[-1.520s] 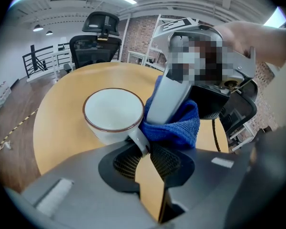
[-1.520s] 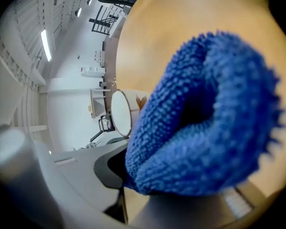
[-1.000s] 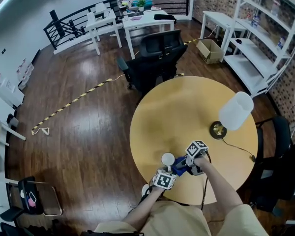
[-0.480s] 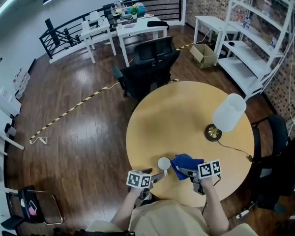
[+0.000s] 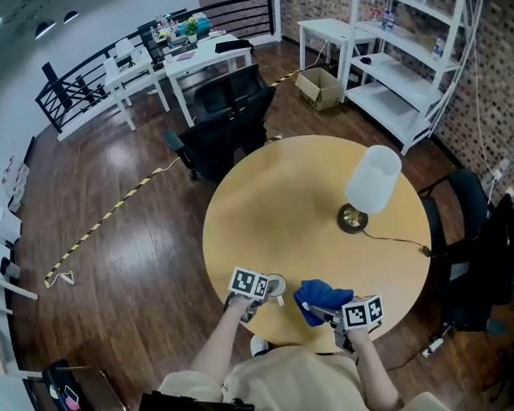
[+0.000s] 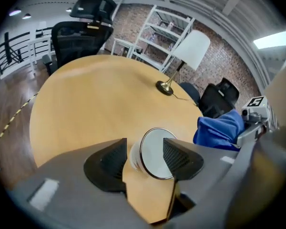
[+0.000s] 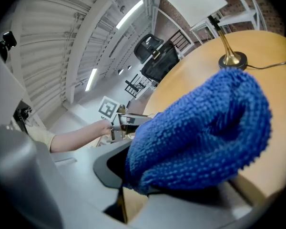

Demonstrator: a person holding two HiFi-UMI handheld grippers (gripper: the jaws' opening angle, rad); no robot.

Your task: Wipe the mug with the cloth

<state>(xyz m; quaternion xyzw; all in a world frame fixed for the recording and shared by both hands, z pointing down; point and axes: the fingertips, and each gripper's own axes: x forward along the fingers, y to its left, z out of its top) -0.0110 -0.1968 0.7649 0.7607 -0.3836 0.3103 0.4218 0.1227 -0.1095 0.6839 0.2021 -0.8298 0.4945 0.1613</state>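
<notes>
A white mug (image 5: 277, 283) stands near the front edge of the round wooden table (image 5: 274, 204). My left gripper (image 5: 265, 291) reaches over it. In the left gripper view the mug (image 6: 155, 151) sits between the two dark jaws, which are closing around it; I see no firm press of the pads. Just to the right, my right gripper (image 5: 327, 312) is shut on a bunched blue cloth (image 5: 319, 298). The cloth (image 7: 205, 128) fills the right gripper view and hides the jaw tips. Cloth and mug are a short way apart.
A table lamp (image 5: 370, 182) with a white shade and brass base stands at the table's right, its cable (image 5: 394, 240) running to the edge. A black office chair (image 5: 227, 118) is behind the table, another (image 5: 471, 221) at the right. White shelving (image 5: 411, 50) lines the brick wall.
A second ago the mug was held up with the cloth against it. It then stood on the table with the left gripper off it. Now the left gripper is around the mug again.
</notes>
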